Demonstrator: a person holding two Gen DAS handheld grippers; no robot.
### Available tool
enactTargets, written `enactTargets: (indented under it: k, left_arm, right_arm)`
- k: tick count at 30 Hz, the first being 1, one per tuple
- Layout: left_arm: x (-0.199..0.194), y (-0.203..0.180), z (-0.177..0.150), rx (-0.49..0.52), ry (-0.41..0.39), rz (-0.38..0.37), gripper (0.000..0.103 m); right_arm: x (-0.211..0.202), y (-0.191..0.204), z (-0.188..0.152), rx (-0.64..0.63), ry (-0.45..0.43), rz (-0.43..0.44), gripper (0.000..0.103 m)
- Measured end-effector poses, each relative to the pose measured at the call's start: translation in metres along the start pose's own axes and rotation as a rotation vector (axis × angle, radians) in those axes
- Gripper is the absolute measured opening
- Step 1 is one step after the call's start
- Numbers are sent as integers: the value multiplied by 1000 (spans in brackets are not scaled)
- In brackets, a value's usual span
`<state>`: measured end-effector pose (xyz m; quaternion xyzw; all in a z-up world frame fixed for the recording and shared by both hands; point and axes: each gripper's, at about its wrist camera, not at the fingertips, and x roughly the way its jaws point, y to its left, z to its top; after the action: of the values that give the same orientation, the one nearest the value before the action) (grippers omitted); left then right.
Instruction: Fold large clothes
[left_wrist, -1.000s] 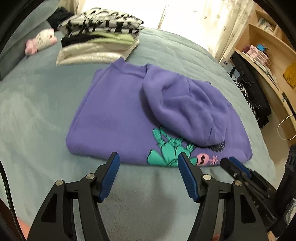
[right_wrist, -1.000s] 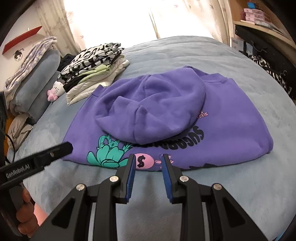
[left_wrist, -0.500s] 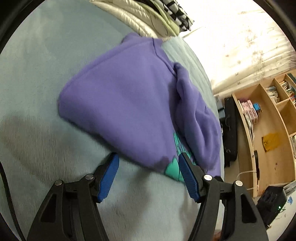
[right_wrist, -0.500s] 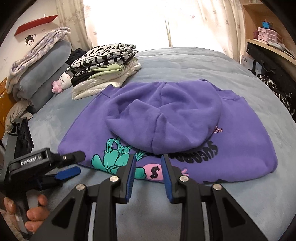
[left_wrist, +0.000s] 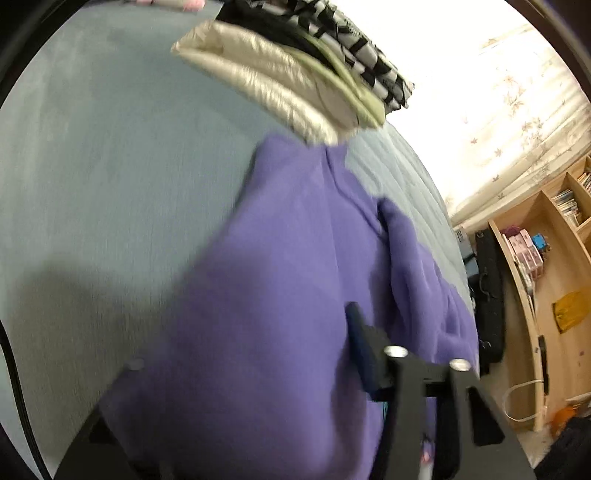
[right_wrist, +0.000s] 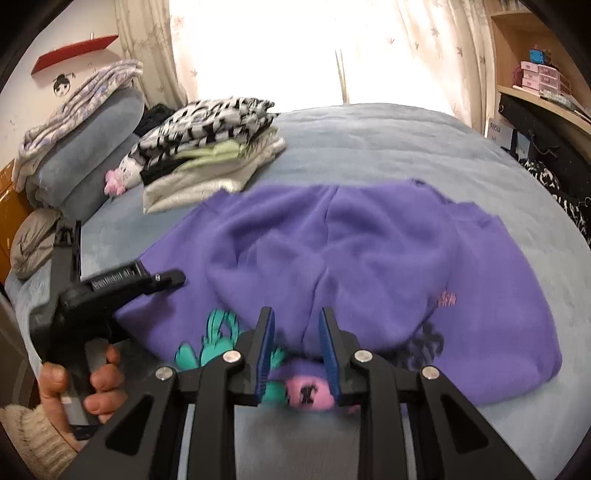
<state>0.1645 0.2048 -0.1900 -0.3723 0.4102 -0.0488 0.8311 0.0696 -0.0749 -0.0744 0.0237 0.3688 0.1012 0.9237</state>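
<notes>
A purple hoodie (left_wrist: 295, 258) lies folded on the grey-blue bed, hood laid over its back, with a teal and pink print at the near hem (right_wrist: 369, 251). My left gripper (left_wrist: 295, 332) is at the hoodie's left edge, its jaws closing. Fabric fills the gap and hides one finger, while the other blue pad (left_wrist: 364, 354) shows beside the cloth. The right wrist view shows this left gripper (right_wrist: 166, 280) held by a hand (right_wrist: 99, 387), its upper finger over the hoodie's edge. My right gripper (right_wrist: 296, 332) hovers over the near hem, narrowly open, gripping nothing.
A stack of folded clothes (right_wrist: 210, 147) sits at the far left of the bed (right_wrist: 369, 140), almost touching the hoodie's far corner (left_wrist: 295, 74). Grey pillows (right_wrist: 92, 125) and a small plush toy (right_wrist: 118, 177) lie beyond. Wooden shelves (left_wrist: 535, 277) and dark bags stand to the right.
The left gripper has dropped and rolled onto the hoodie's left edge; its jaws have narrowed with fabric between them. The right gripper has edged closer to the near hem.
</notes>
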Motion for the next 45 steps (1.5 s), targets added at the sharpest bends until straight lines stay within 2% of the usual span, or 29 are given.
enactTargets:
  k: [3, 5, 9, 11, 15, 21, 28, 33, 36, 38, 40, 43, 45]
  left_arm:
    - [1, -4, 1, 36, -26, 4, 23]
    - [-3, -8, -1, 106, -57, 31, 19]
    - [-19, -17, 5, 193, -100, 44, 16]
    - [-27, -26, 6, 240, -120, 46, 16]
    - [-45, -58, 3, 348, -164, 33, 15]
    - [-60, -130, -10, 527, -219, -6, 15]
    - [-53, -202, -31, 647, -212, -51, 15]
    - [-41, -257, -63, 754, -183, -84, 15]
    - [-32, -288, -91, 855, -161, -115, 15]
    - [-22, -311, -112, 927, -140, -119, 15]
    - [-5, -331, -133, 987, -104, -104, 15]
    - [22, -348, -159, 1013, -25, -98, 15]
    - [38, -357, -172, 1014, 20, -102, 15]
  right_arm:
    - [13, 0, 20, -17, -30, -37, 24]
    - [28, 1, 29, -21, -34, -46, 18]
    - [68, -1, 30, -11, 23, -75, 11]
    - [95, -5, 21, 4, 97, -74, 11]
    - [101, -11, 9, 19, 65, -40, 11]
    - [99, -29, 3, 113, 46, 45, 11]
    - [95, -61, -2, 274, 34, 178, 11]
    - [89, -87, -3, 384, 110, 283, 11]
    - [74, -119, -9, 471, 183, 355, 11]
    - [52, -146, -17, 522, 164, 370, 11]
    - [25, -172, -24, 537, 120, 314, 11]
    - [-15, -215, -35, 546, 40, 123, 12]
    - [-35, -244, -43, 583, 2, 32, 12]
